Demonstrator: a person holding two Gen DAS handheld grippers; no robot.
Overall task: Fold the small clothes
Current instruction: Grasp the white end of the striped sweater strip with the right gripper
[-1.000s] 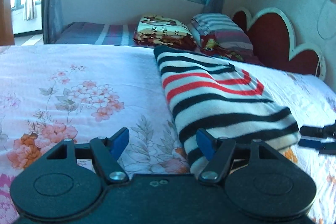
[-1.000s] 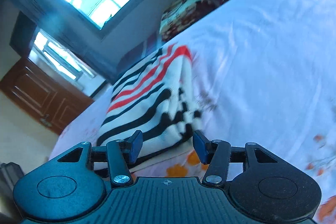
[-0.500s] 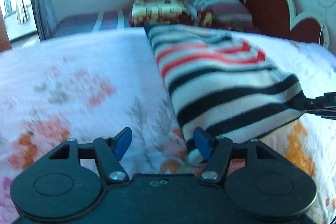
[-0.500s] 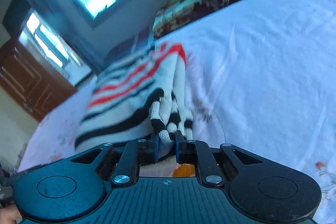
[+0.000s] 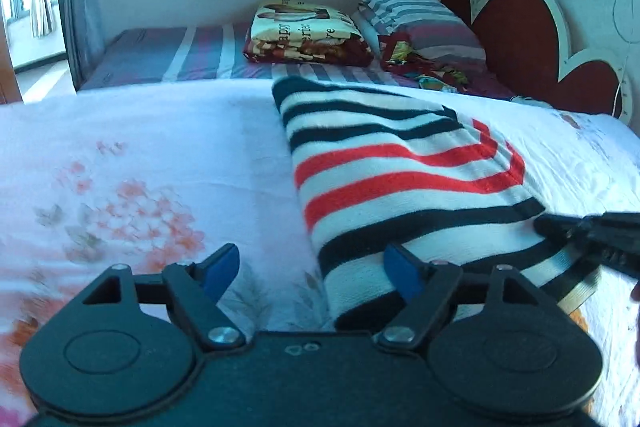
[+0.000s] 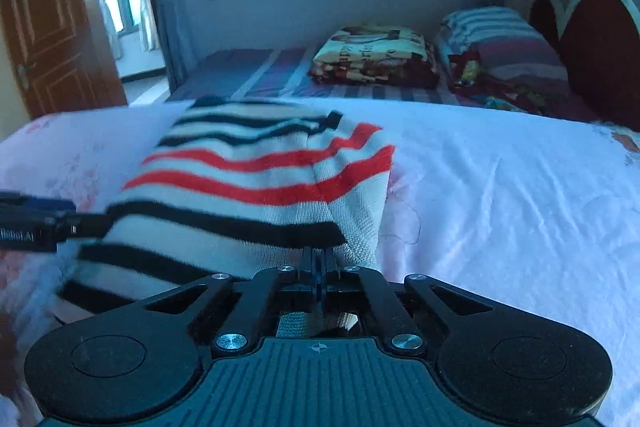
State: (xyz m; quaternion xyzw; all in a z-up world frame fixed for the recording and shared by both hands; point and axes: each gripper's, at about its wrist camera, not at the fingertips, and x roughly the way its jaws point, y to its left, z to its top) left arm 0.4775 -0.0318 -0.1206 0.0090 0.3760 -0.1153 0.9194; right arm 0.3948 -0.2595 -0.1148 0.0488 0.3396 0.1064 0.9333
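Note:
A folded sweater [image 5: 400, 163] with black, white and red stripes lies lengthwise on the floral bedsheet [image 5: 160, 147]. My left gripper [image 5: 310, 263] stands at its near left corner with jaws opening; the corner lies between the blue pads, which do not press it. From the right edge of the left wrist view, my right gripper [image 5: 560, 227] reaches in at the near right corner. In the right wrist view the right gripper [image 6: 319, 259] is shut on the sweater [image 6: 248, 179] hem, cloth pinched between its fingers. The left gripper [image 6: 60, 219] shows at the left edge.
A folded patterned blanket [image 5: 304, 35] and a striped pillow [image 5: 420, 23] lie on a second bed beyond. A red heart-shaped headboard [image 5: 532, 39] stands at the right. A brown door [image 6: 48, 27] is at the far left, windows behind.
The right gripper rolled level and closed on the sweater's near right corner. The left gripper moved in over the near left corner and its jaws widened.

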